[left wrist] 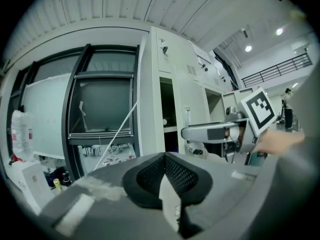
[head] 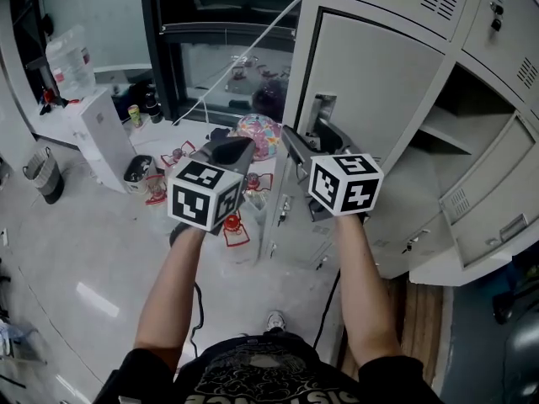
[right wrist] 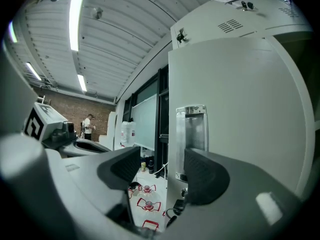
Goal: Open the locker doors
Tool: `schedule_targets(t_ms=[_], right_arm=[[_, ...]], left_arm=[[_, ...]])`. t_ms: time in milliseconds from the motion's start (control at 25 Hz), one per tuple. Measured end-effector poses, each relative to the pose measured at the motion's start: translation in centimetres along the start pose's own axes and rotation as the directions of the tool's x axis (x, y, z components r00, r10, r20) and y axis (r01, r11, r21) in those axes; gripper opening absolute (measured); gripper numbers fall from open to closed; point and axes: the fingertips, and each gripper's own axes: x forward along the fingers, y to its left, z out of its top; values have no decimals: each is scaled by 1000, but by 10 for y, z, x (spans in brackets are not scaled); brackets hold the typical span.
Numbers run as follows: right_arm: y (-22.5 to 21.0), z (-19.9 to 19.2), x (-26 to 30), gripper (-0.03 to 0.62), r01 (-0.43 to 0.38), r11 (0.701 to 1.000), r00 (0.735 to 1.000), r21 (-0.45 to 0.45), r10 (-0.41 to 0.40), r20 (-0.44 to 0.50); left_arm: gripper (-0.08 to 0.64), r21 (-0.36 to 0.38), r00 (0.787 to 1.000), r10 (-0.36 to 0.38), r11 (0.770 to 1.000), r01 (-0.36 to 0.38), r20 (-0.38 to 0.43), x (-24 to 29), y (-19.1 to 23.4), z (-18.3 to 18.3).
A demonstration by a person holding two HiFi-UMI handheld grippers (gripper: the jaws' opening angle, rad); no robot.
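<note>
Grey open locker compartment [head: 487,99] holds a shelf [head: 446,133].

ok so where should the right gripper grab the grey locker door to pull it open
Probably the shiny upright metal handle near the grey locker door's left edge. It is the only feature on a flat panel, so come straight from the front with the right gripper's open jaws either side of it.

the right gripper [head: 305,137] is held just before the handle [head: 321,112] of the door [head: 370,74], with the left gripper [head: 238,148] placed at its left. opened doors [head: 484,200] are found further right, and bottles [head: 236,228] are set on the floor [head: 76,251] below.
</note>
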Motion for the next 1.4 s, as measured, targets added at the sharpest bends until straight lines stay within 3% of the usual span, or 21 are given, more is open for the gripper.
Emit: schedule_targets(t_ms=[600, 880, 1400], right_arm=[[14, 0, -66, 235, 126, 992, 992, 3, -126, 14], [12, -1, -91, 193, 152, 988, 988, -11, -152, -2], [5, -1, -138, 169, 81, 997, 997, -18, -81, -7]], left_arm=[[3, 10, 991, -131, 991, 131, 5, -26, -49, -7], [3, 6, 985, -172, 985, 172, 18, -25, -74, -3], [3, -1, 992, -120, 993, 120, 32, -21, -123, 12]])
